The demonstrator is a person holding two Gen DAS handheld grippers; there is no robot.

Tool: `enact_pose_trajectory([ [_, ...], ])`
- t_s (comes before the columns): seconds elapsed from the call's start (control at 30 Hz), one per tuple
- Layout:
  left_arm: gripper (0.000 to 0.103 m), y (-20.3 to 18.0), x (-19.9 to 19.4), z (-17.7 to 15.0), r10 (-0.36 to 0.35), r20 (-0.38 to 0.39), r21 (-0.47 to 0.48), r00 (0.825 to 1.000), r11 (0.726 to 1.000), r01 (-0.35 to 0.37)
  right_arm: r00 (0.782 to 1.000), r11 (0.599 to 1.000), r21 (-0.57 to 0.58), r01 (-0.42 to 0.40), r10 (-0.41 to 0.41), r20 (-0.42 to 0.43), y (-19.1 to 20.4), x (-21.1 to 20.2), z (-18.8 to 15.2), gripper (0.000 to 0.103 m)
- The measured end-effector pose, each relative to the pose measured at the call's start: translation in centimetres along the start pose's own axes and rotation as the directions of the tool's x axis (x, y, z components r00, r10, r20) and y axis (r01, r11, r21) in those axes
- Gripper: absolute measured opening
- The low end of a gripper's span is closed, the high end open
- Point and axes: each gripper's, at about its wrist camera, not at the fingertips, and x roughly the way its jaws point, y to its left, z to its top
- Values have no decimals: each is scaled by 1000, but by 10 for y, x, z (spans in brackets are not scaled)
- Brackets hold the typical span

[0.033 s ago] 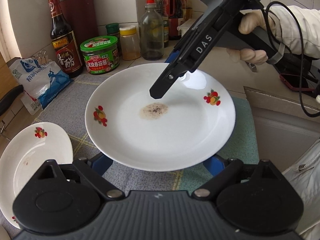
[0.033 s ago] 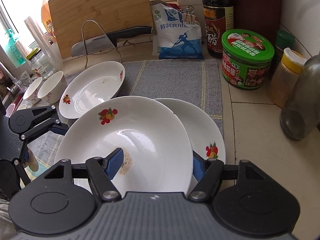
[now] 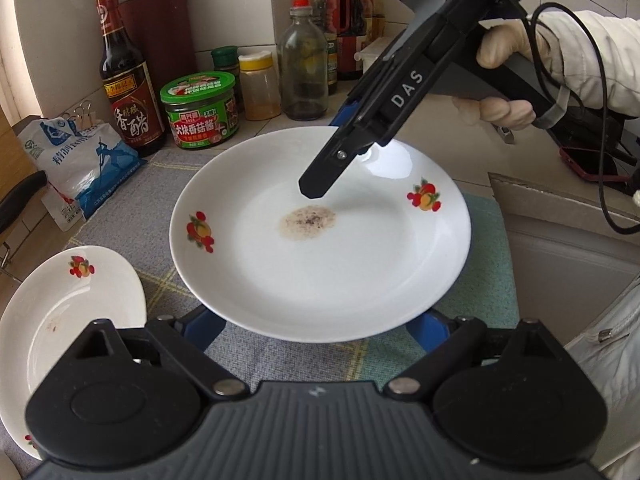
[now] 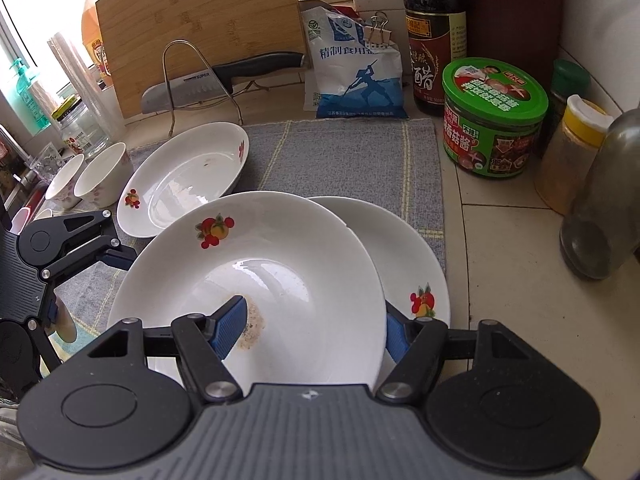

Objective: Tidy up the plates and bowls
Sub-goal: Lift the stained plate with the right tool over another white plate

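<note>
A white plate (image 3: pixel 320 264) with fruit decals and a brown residue spot hangs tilted over the grey mat (image 4: pixel 340 160). My right gripper (image 4: pixel 312 320) is shut on the white plate (image 4: pixel 260 272): one blue pad lies inside the dish, the other behind its rim. A second plate (image 4: pixel 404 264) lies under it on the mat. My left gripper (image 3: pixel 316 328) stands open, its blue fingers (image 3: pixel 204 328) reaching beneath the held plate's near rim. The right gripper (image 3: pixel 324 176) comes in from the upper right, held by a gloved hand (image 3: pixel 504 48). A third plate (image 4: pixel 188 172) rests to the left.
Two small bowls (image 4: pixel 92 178) stand beyond the third plate. A green-lidded jar (image 4: pixel 492 120), sauce bottles (image 4: pixel 434 40), a salt bag (image 4: pixel 356 68), a knife on a wire rack (image 4: pixel 224 76) and a cutting board (image 4: pixel 200 28) line the back. A phone (image 3: pixel 588 160) lies by the right counter edge.
</note>
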Motion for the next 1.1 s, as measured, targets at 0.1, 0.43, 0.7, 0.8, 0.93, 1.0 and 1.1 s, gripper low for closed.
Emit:
enact_pose_trajectory([
  [0.1,95,3,2,2,-2,-4,-6,1000,1000,2,1000,1000,12,-7,7,3,-5,2,1,75],
  [0.43,95,8,10,9,1,-24,-16,1000,1000,-1,1000,999,42,-10,10,-8,-16,13,-1,75],
  [0.7,95,11,17,12,2,-42,-4,999,1000,-3,1000,998,58,-4,5,-7,-20,13,-4,75],
  [0.8,95,10,17,13,3,-48,11,999,1000,-3,1000,998,56,0,1,-10,-20,11,-6,75],
  [0.93,96,10,17,13,-1,-49,11,999,1000,1,1000,998,64,-4,4,-13,-22,9,-9,75],
  [1.0,96,10,18,14,2,-50,14,999,1000,-2,1000,998,67,-2,3,-15,-22,8,-10,75],
  [1.1,96,10,18,14,8,-51,18,999,1000,-7,1000,998,68,0,1,-19,-22,7,-13,75],
])
